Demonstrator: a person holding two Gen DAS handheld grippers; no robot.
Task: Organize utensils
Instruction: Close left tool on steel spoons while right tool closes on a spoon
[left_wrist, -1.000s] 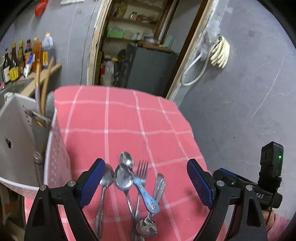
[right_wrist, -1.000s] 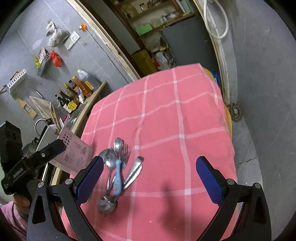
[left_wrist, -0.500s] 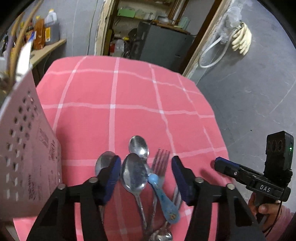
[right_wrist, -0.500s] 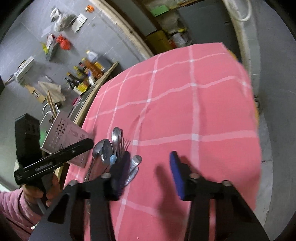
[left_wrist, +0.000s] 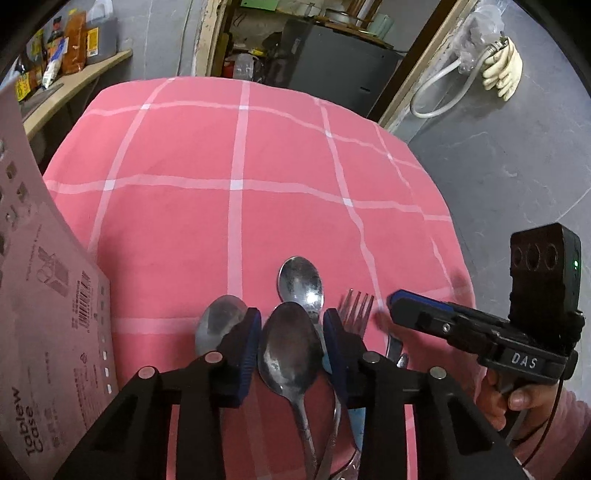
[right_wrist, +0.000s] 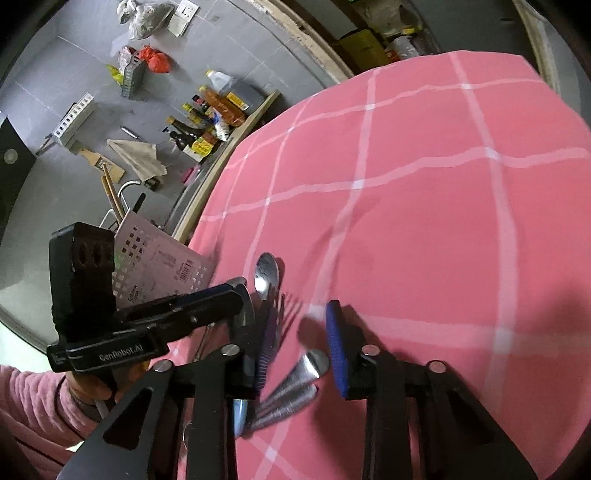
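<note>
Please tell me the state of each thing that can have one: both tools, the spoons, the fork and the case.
Left tool: closed around large spoon.
Right tool: partly open, empty.
Fork: lying flat.
Far spoon: lying bowl up.
White case: upright.

Steel spoons (left_wrist: 290, 350) and a steel fork (left_wrist: 356, 308) lie on the pink checked surface (left_wrist: 229, 162); perforated white utensil caddy (left_wrist: 44, 321) at nine o'clock
</note>
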